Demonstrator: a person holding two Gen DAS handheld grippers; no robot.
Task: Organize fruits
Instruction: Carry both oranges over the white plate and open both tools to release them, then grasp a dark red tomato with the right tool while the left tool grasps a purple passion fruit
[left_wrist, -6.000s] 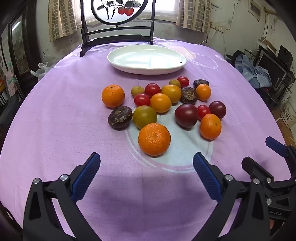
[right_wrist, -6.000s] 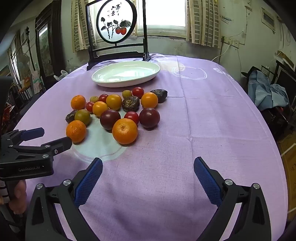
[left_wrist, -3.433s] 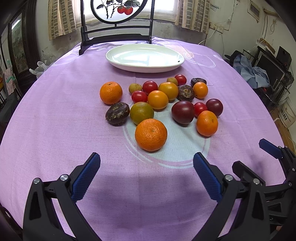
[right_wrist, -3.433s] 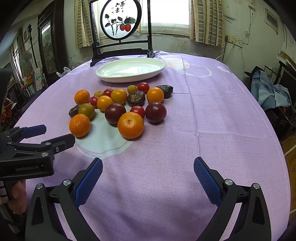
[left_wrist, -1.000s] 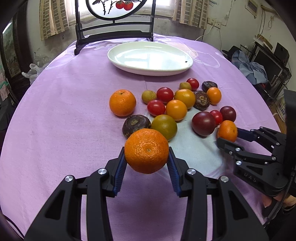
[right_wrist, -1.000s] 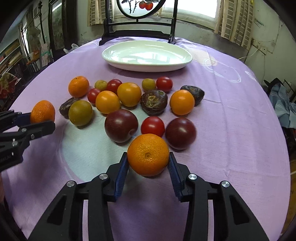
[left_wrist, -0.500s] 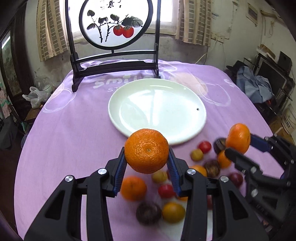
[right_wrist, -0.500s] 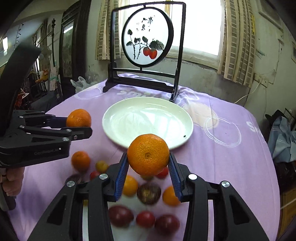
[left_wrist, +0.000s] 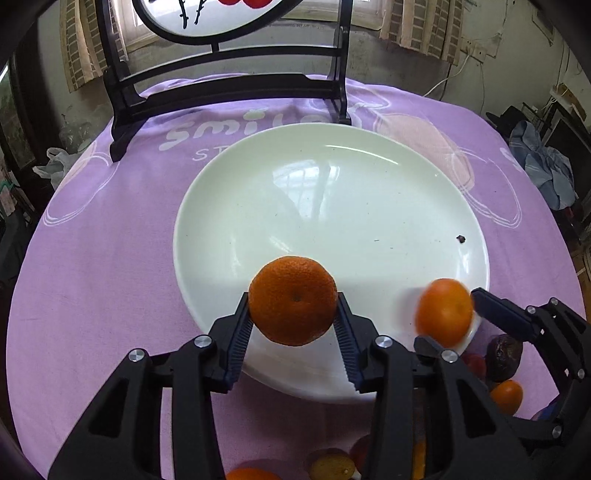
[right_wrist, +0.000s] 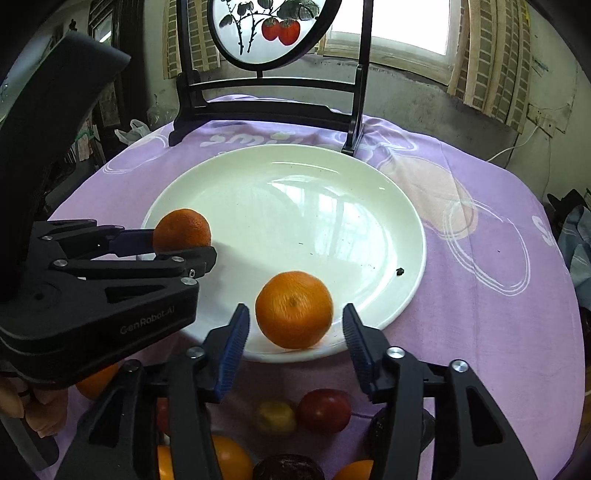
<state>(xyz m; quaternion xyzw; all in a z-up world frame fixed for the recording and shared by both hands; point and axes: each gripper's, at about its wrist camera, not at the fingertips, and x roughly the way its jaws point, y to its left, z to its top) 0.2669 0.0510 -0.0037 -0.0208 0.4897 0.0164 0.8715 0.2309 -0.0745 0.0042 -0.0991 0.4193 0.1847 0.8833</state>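
Note:
My left gripper (left_wrist: 292, 338) is shut on an orange (left_wrist: 292, 301) and holds it over the near left part of the white plate (left_wrist: 258, 177). It also shows in the right wrist view (right_wrist: 183, 243) with that orange (right_wrist: 181, 230). My right gripper (right_wrist: 293, 334) is open; its jaws stand apart from a second orange (right_wrist: 293, 309), blurred, at the plate's near rim (right_wrist: 406, 302). In the left wrist view this orange (left_wrist: 444, 311) is blurred next to the right gripper (left_wrist: 458, 325).
A black framed screen stand (left_wrist: 229, 92) stands behind the plate on the purple cloth (left_wrist: 92, 240). Several small fruits, among them a red one (right_wrist: 324, 410), a yellow one (right_wrist: 275, 417) and a dark wrinkled one (left_wrist: 504, 356), lie near the plate's front edge.
Both grippers moved forward and down to the plate with their oranges. The right gripper's jaws opened and let its orange go onto the plate's near rim. The left still grips its orange.

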